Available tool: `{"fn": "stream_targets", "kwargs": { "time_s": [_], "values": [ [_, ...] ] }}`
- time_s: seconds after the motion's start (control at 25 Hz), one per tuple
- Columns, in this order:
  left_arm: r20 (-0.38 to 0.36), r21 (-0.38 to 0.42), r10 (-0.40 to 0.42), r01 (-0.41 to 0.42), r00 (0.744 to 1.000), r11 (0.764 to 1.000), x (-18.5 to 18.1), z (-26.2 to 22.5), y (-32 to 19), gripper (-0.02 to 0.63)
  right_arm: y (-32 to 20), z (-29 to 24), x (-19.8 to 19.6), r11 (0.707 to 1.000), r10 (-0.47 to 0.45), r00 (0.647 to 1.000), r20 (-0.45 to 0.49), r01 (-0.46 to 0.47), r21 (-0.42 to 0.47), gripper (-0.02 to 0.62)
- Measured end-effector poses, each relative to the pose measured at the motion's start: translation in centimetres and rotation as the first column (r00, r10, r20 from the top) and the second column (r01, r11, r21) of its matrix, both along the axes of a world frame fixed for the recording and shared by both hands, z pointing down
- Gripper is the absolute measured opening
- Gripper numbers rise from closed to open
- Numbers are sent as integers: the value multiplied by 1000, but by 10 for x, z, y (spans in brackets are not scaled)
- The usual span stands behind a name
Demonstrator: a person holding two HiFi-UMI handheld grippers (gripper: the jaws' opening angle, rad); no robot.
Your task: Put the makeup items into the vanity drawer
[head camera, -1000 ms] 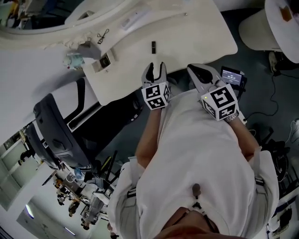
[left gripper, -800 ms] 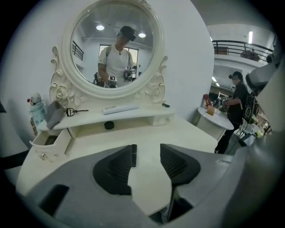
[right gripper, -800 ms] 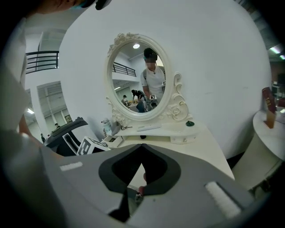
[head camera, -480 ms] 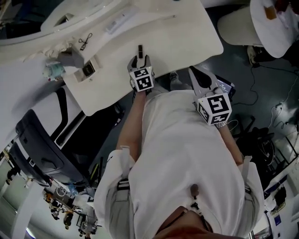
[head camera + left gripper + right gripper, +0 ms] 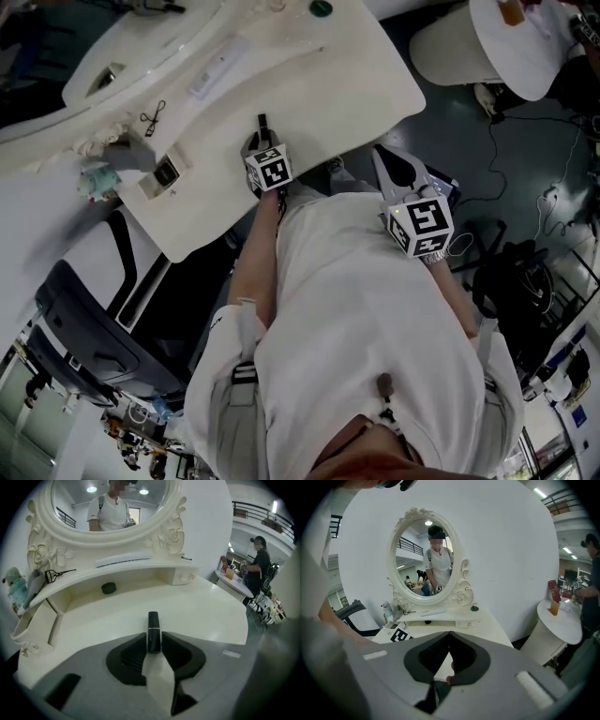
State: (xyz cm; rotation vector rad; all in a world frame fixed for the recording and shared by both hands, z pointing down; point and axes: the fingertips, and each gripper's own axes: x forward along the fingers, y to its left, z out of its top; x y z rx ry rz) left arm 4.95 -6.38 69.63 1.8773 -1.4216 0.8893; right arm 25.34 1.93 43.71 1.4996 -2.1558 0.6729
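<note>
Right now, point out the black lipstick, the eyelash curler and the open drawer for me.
black lipstick (image 5: pixel 153 631), left gripper view, middle of the tube.
eyelash curler (image 5: pixel 52 576), left gripper view, its looped left end.
open drawer (image 5: pixel 38 620), left gripper view, its bare inside floor.

The table (image 5: pixel 366 89) was cream-white. So was the mirror frame (image 5: pixel 176 524), which bore carved roses and scrolls. The lipstick (image 5: pixel 153 630) was glossy black with a thin silver band. At the upper left of the head view lay a black curler (image 5: pixel 153 117) and a pale teal toy (image 5: pixel 97 178). A dark green jar (image 5: pixel 321 8) sat at the top edge. The right claw (image 5: pixel 449 633) was grey with black pads, and its cube (image 5: pixel 420 225) was white with black square markers. The shirt (image 5: pixel 375 319) was white, the chair (image 5: pixel 89 319) black, the floor (image 5: pixel 441 122) dark grey-blue and the wall (image 5: pixel 511 541) white.
</note>
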Motion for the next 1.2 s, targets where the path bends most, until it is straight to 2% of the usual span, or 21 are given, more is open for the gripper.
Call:
{"fn": "stream_targets", "kwargs": {
  "time_s": [0.04, 0.12, 0.36, 0.6, 0.8, 0.96, 1.2],
  "values": [
    [24, -3, 6, -6, 1000, 1000, 0, 1, -2, 98, -1, 1, 1, 1000, -8, 1000, -1, 8, -2, 5],
    [54, -9, 10, -10, 998, 1000, 1, 1, -4, 97, -4, 1, 2, 1000, -30, 1000, -2, 30, -3, 5],
    [-23, 26, -86, 86, 996, 996, 0, -19, 5, 94, -10, -3, 12, 996, -89, 996, 17, 89, 15, 5],
    [-33, 110, -173, 175, 984, 978, -19, -58, 17, 94, -19, -4, 0, 982, -189, 981, 47, 188, 31, 5],
    [-55, 183, -268, 274, 962, 944, -55, -94, 33, 94, -28, -4, -32, 953, -303, 951, 68, 300, 42, 5],
    [-41, 208, -336, 337, 941, 918, -94, -113, 53, 94, -28, -4, -60, 928, -372, 925, 84, 369, 47, 5],
    [2, 224, -415, 404, 910, 887, -150, -126, 74, 94, -34, -4, -92, 916, -400, 908, 125, 397, 48, 5]
  ]
}}
